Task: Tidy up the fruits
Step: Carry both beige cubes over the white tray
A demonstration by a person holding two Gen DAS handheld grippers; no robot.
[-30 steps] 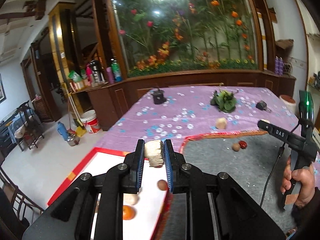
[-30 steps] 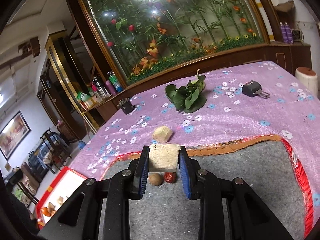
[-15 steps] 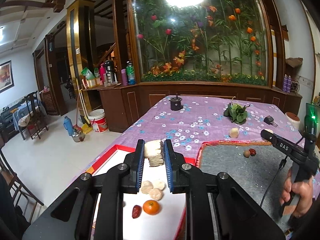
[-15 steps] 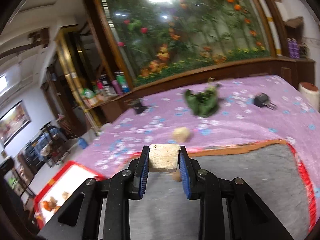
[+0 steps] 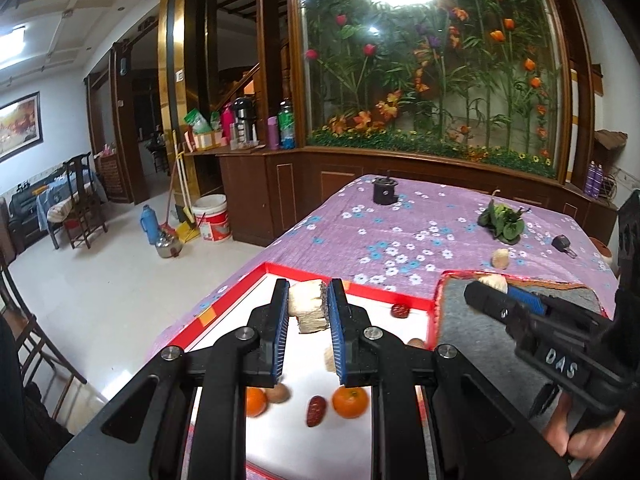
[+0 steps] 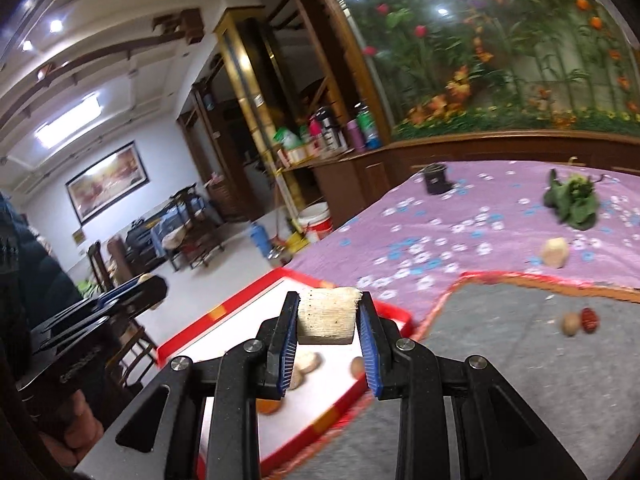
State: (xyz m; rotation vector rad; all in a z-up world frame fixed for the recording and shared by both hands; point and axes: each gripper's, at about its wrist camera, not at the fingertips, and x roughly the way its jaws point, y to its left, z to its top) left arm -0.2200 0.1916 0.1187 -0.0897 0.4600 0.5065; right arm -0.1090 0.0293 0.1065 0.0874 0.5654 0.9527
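1. Clamping a pale fibrous chunk at frame centre, the left gripper hides part of the red-rimmed tray.
2. Right gripper grips a similar pale block; tray fruits behind its fingers are half hidden.
3. Right-wrist view is blurred.

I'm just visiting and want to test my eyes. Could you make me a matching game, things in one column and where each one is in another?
Things:
1. pale sugarcane chunk
2. two mandarins
3. leafy greens
4. brown nut and red date pair

Places:
A. on the purple flowered cloth, far side
B. on the grey felt mat
C. clamped in the left gripper
D. in the white tray with red rim

Pairs: 1-C, 2-D, 3-A, 4-B
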